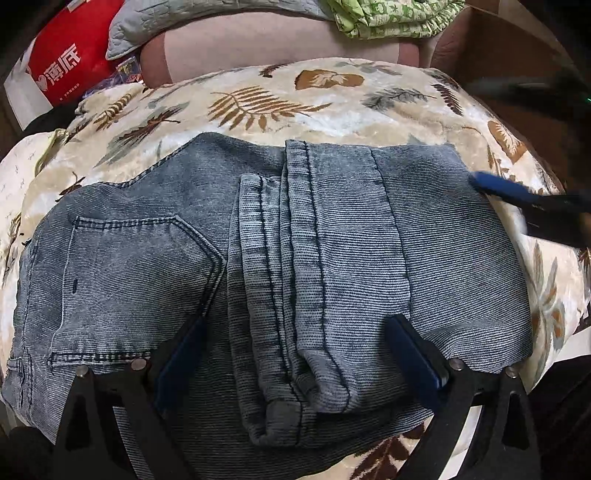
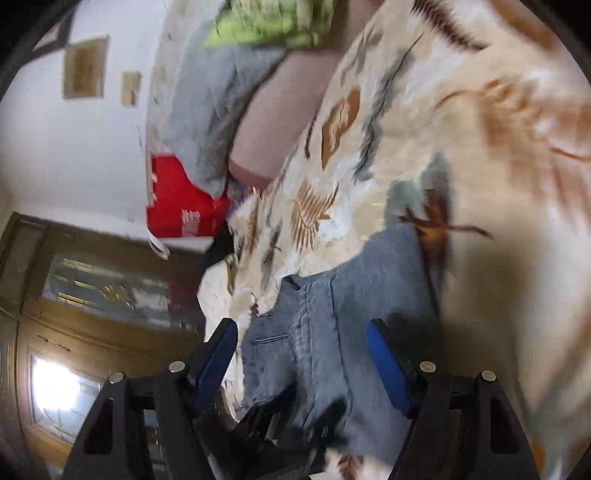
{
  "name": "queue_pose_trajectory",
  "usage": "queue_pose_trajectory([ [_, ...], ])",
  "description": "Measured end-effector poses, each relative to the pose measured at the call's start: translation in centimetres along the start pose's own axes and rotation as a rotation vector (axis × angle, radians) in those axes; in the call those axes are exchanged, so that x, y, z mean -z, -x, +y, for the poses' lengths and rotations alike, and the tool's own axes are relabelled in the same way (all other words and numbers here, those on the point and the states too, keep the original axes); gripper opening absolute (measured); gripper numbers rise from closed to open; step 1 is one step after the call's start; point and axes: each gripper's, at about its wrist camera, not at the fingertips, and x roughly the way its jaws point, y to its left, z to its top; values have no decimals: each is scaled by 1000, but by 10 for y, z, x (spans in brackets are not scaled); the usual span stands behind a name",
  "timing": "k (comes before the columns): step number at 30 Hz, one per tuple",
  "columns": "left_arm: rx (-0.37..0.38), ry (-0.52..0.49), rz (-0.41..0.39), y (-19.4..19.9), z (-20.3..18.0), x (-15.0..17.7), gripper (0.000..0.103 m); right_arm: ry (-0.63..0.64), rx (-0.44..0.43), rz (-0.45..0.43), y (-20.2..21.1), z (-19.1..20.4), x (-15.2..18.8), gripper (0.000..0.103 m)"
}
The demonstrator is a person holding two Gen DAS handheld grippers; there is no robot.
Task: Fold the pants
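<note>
Left wrist view. Spread wide, pinching nothing: left gripper [image 1: 295, 354], hovering low over the pants [image 1: 258, 258]. Between the two fingers [image 1: 413, 354]: the hemmed leg ends, doubled back over the seat so the legs lie stacked on the waist half. Beyond the left-hand finger: a back pocket [image 1: 129, 280], face up, stitching flat. Ahead of the fingertips: the fold edge, running across onto the leaf-print blanket [image 1: 258, 99] that serves as the folding surface. Off past the right-hand finger, at the far corner of the denim: the blue pad of the right gripper [image 1: 517, 195], blurred by motion, too smeared to say whether touching the cloth or just beside it. Probably a first lengthwise and crosswise fold already made; likely placed this way to line up hems with the waistband before another fold. Farther off: a red bag [image 1: 70, 55] and green cloth [image 1: 388, 18], well apart from the work.

Right wrist view. Heavily blurred and tilted. Fingers [image 2: 388, 365] spread apart, nothing held between them. Between and just ahead of them: the pants [image 2: 351, 295], with the other tool's dark frame near the lower edge. Beyond the fingertips: blanket [image 2: 480, 147] only. Wide stance judged as readiness for a fresh grasp at an edge.
</note>
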Motion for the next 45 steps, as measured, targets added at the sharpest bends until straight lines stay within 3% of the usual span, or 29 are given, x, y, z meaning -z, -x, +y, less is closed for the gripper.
queue_pose_trajectory([
  [2,-2,-5,-10,1,-1,3,98,-24,72,66,-31,-18,-14,75],
  [5,18,3,-5,4,0,1,98,-42,48,53,-28,-19,-12,75],
  [11,66,51,-26,19,10,0,98,62,5,38,31,13,50,75],
  [15,63,71,-66,32,16,0,98,6,-11,100,36,-11,96,75],
  [17,56,48,-13,19,12,1,98,-34,33,121,24,-27,101,75],
  [18,42,24,33,9,10,3,98,-59,12,110,26,-29,101,74],
  [20,22,-8,10,11,6,6,98,-38,20,105,33,-18,95,74],
  [23,85,56,4,21,13,3,98,23,1,64,48,7,77,75],
  [25,87,67,-15,25,16,0,98,38,10,45,49,16,59,75],
  [28,74,44,23,14,15,1,98,42,18,53,32,19,25,75],
  [33,47,1,-10,11,10,8,98,47,48,40,-7,9,-23,75],
  [35,50,-6,-12,9,9,7,98,31,112,43,-25,-7,-34,75],
  [37,61,-8,-12,8,10,7,98,7,99,39,-33,-20,-37,75],
  [40,84,2,-16,9,14,6,98,48,80,23,-17,-6,-27,75],
  [45,114,42,-15,17,19,4,98,99,17,6,29,16,27,75],
])
